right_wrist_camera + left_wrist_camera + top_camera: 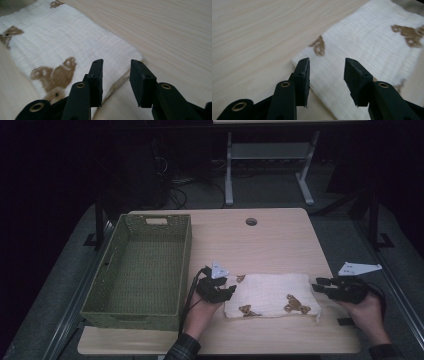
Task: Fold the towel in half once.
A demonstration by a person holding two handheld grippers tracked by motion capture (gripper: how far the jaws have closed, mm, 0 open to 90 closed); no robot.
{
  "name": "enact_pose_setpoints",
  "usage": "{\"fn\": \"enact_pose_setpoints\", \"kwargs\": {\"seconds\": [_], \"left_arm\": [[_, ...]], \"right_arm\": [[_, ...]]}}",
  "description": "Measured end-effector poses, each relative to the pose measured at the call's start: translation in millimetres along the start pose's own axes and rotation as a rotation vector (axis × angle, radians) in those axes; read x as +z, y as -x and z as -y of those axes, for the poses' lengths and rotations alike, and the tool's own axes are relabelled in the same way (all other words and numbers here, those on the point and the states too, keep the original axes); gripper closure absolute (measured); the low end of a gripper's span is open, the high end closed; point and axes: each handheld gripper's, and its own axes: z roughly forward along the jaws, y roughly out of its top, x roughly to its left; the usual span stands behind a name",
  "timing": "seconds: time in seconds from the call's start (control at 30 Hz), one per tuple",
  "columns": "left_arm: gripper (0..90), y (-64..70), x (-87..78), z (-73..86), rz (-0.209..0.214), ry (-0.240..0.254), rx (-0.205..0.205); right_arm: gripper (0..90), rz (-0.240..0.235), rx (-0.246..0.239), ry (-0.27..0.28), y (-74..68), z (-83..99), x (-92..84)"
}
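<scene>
A folded white cloth [270,295] printed with brown bears lies flat on the wooden table [260,240], near its front edge. My left gripper [231,290] is at the cloth's left end, jaws open. In the left gripper view the cloth [367,50] spreads ahead of the left gripper [326,65], and nothing sits between the jaws. My right gripper [319,284] is at the cloth's right end, also open. In the right gripper view the cloth's edge [75,45] lies under and left of the right gripper [117,65], with nothing held.
A green woven basket [120,312] with nothing in it stands at the table's left side, close to my left hand. A round cable hole [251,221] is near the table's far edge. Table legs and cables stand on the floor beyond.
</scene>
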Motion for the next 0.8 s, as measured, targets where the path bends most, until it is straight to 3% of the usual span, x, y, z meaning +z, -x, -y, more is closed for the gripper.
{"fn": "enact_pose_setpoints", "kwargs": {"seconds": [0.1,0.43,0.57,0.8], "left_arm": [[55.8,-7.3,8.9,-5.5,-0.012,-0.003,-0.002],[55.7,-23.2,28.3,-15.7,-0.023,-0.005,-0.031],[55.7,-27.3,31.8,-13.9,-0.028,-0.012,-0.019],[55.8,-35.0,36.7,-10.5,-0.042,-0.02,-0.031]], "right_arm": [[63.8,0.01,-0.009,-0.004,8.5,-8.7,10.9],[68.1,0.002,0.042,-0.053,36.7,-18.1,46.2],[70.2,0.009,0.029,-0.096,36.6,-15.7,54.8],[79.5,0.014,0.011,-0.09,32.0,-14.2,55.6]]}}
